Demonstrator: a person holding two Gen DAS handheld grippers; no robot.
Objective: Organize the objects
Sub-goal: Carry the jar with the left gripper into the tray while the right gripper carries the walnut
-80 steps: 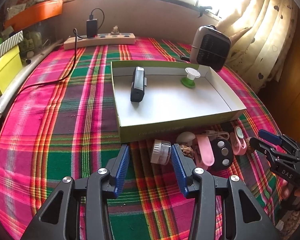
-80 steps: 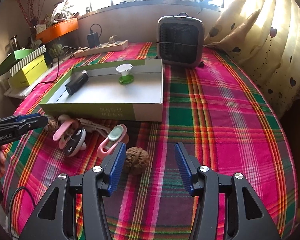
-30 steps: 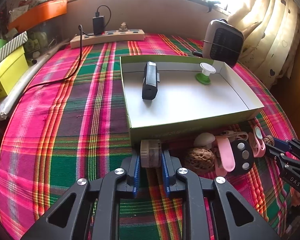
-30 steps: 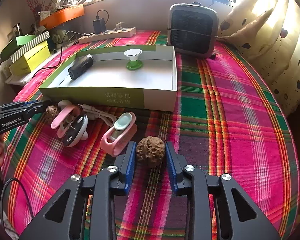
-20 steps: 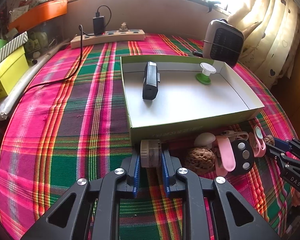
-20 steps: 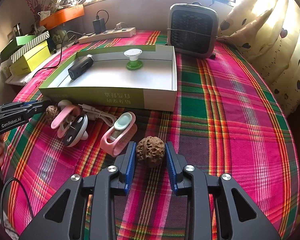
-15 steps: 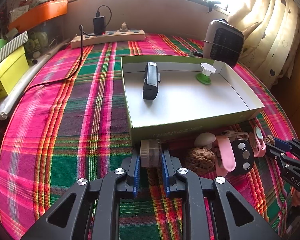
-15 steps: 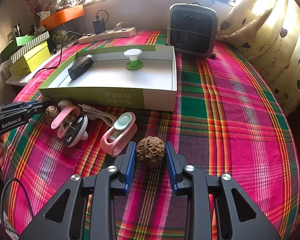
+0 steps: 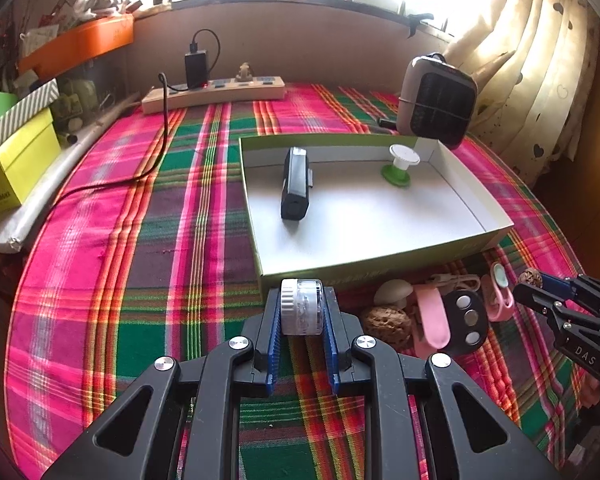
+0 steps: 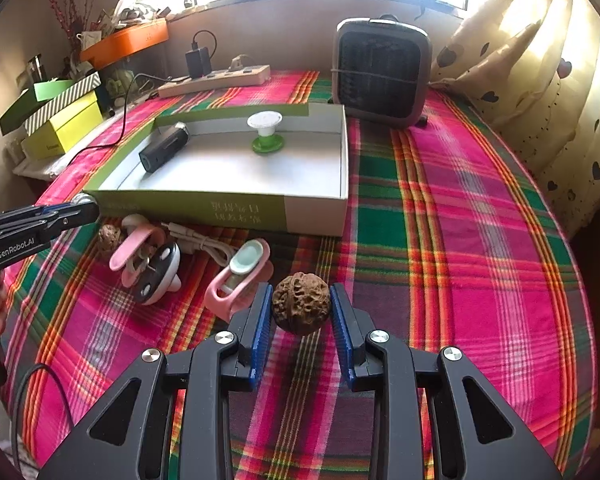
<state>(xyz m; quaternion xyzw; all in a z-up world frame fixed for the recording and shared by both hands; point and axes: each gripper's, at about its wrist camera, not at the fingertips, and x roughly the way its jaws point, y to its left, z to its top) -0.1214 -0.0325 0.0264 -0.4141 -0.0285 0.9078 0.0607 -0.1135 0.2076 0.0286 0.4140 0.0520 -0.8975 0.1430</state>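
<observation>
Both grippers have something right now. The left gripper (image 9: 302, 312) is clamped on a small clear round jar with a ribbed silver lid (image 9: 301, 306), held sideways just in front of the near wall of the shallow green cardboard tray with a white inside (image 9: 364, 270). The right gripper (image 10: 301, 308) is closed on a wrinkly brown walnut (image 10: 301, 303), just off the plaid pink-and-green tablecloth (image 10: 480, 240) on the worktop, near the tray's near right corner.

Inside the tray: a black boxy bike-light-looking gadget (image 9: 295, 189) on the left and a little green-and-white spool-shaped thing (image 9: 398, 166) toward the far right.

On the cloth along the tray's near side there's a small pile: a second walnut (image 9: 386, 319), a pink clip (image 9: 432, 315), a black round piece with silver buttons (image 9: 464, 322), a white cable (image 10: 204, 244) and another pink clip with a pale green pad (image 10: 242, 274).

A grey square fan heater (image 10: 380, 72) stands beyond the tray.
</observation>
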